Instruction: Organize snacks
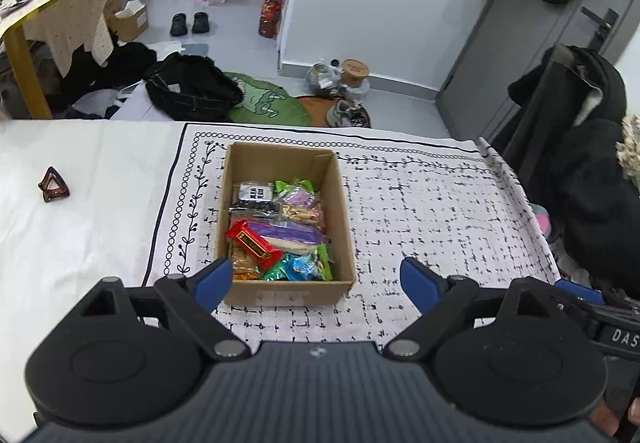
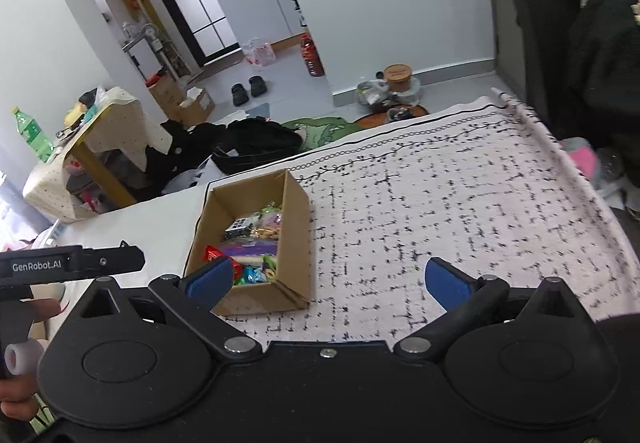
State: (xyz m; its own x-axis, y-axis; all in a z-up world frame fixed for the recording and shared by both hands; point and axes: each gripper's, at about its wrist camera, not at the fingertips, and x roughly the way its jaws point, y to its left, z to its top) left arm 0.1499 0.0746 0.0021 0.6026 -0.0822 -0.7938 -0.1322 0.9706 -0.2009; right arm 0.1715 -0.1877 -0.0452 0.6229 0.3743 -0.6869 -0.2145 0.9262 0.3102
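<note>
Nearest, the left tool (image 1: 316, 281) and right tool (image 2: 328, 281) both gape empty above the cardboard box (image 1: 244, 243) just ahead, whose light, crinkly, slippery snack packets (image 1: 276, 231) look best pinched by their sealed edges.

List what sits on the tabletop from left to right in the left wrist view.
Brown hair claw clip → cardboard box of snacks → bare patterned cloth.

Pale grey walls (image 1: 380, 3) meet a grey tiled floor (image 1: 240, 15); a dark grey door (image 1: 540, 55) stands right, a yellow-legged side table (image 1: 24, 59) (cloth-draped) left.
</note>
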